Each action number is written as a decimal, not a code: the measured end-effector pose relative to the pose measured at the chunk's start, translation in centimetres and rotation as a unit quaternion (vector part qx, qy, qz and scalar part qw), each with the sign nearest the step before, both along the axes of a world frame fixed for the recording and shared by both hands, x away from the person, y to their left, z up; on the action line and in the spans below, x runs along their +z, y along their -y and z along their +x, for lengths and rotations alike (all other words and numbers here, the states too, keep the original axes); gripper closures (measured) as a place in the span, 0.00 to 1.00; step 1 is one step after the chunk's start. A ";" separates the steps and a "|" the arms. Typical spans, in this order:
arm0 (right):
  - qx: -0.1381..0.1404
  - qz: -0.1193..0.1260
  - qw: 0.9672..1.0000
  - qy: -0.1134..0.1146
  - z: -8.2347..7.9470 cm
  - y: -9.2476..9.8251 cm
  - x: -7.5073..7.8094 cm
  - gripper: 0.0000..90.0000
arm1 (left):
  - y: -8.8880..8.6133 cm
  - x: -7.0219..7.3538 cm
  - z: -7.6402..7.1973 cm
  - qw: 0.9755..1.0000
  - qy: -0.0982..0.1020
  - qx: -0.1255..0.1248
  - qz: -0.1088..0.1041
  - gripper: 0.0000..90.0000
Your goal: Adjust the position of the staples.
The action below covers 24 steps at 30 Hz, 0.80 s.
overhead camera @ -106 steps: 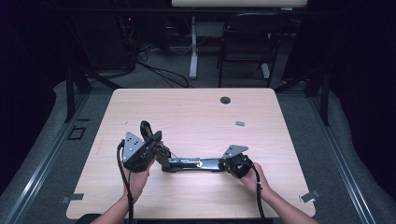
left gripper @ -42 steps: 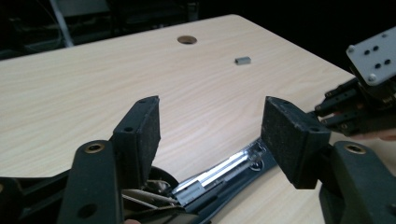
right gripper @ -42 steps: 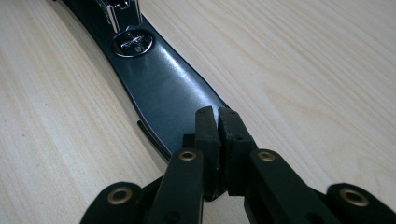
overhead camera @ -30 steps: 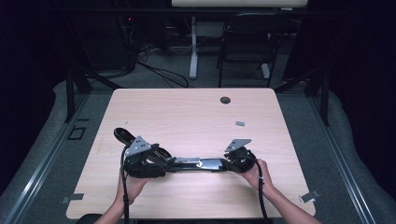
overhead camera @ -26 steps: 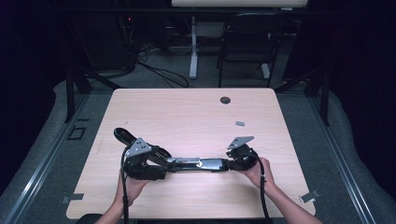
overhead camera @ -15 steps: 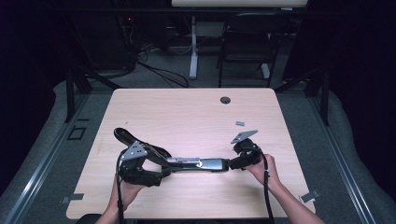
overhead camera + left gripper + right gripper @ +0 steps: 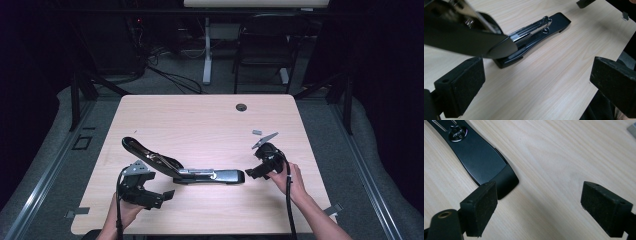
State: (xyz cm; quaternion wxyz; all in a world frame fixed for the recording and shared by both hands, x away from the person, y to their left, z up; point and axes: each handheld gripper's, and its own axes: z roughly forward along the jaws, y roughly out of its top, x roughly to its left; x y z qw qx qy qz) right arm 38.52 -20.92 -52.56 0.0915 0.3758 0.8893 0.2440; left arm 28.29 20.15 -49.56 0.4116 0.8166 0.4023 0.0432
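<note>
A black stapler lies opened out on the wooden table, its top arm swung back and raised toward the left. My left gripper hovers near the front edge, just below that arm; its jaws have just been opening and nothing is between them. In the left gripper view the arm looms over the base, ahead of the open left gripper. My right gripper stands off the base's right end, jaws just opened and empty. The right gripper view shows the base tip beside the left pad.
A small grey piece lies on the table behind the right gripper. A round cable hole sits near the far edge. Beyond the table stand a chair and desk legs.
Both grippers have let go of the stapler and opened. The left one drew back toward the near left edge, the right one moved off to the right. The stapler stays open on the table.
</note>
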 end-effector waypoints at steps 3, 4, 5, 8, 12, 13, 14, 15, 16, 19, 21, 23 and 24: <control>-0.005 -0.004 1.000 -0.010 0.2 0.8 0.1 0.10 | -0.6 -0.2 0.2 1.000 -0.008 0.009 -0.005 0.00; -0.009 -0.003 1.000 -0.008 0.3 1.1 0.1 0.10 | -0.6 -0.2 0.2 1.000 -0.008 0.009 -0.005 0.00; -0.010 0.001 1.000 -0.010 0.4 1.5 0.2 0.09 | -0.8 -0.2 0.3 1.000 -0.014 0.011 -0.003 0.00; -0.019 0.003 1.000 -0.019 0.9 2.2 0.3 0.07 | -0.8 -0.4 0.4 1.000 -0.013 0.016 0.003 0.00; -0.035 -0.003 0.999 -0.029 2.1 3.3 0.1 0.02 | -1.2 -0.5 0.7 0.999 -0.015 0.033 0.011 0.00; -0.027 -0.012 0.999 -0.039 2.4 3.5 0.2 0.02 | -1.3 -0.5 0.7 0.999 -0.014 0.036 0.011 0.00; -0.027 -0.012 0.999 -0.039 2.4 3.5 0.2 0.02 | -1.3 -0.5 0.7 0.999 -0.014 0.036 0.011 0.00; -0.030 -0.012 0.999 -0.035 2.7 3.5 0.2 0.01 | -1.4 -0.5 0.8 0.999 -0.013 0.040 0.012 0.00; -0.024 -0.019 0.999 -0.038 3.0 3.5 0.3 0.01 | -1.5 -0.5 0.8 0.999 -0.013 0.040 0.011 0.00; -0.024 -0.013 0.999 -0.035 3.6 3.4 0.4 0.01 | -1.6 -0.5 0.8 0.999 -0.009 0.047 0.012 0.00; -0.025 -0.012 0.999 -0.038 4.2 3.3 0.5 0.01 | -1.7 -0.5 0.8 0.999 -0.010 0.048 0.010 0.00; -0.027 -0.010 0.999 -0.039 4.7 3.2 0.4 0.00 | -1.7 -0.5 0.8 0.999 -0.008 0.049 0.011 0.00; -0.018 -0.017 0.999 -0.042 5.1 3.3 0.4 0.00 | -1.6 -0.5 0.8 0.999 -0.005 0.051 0.010 0.00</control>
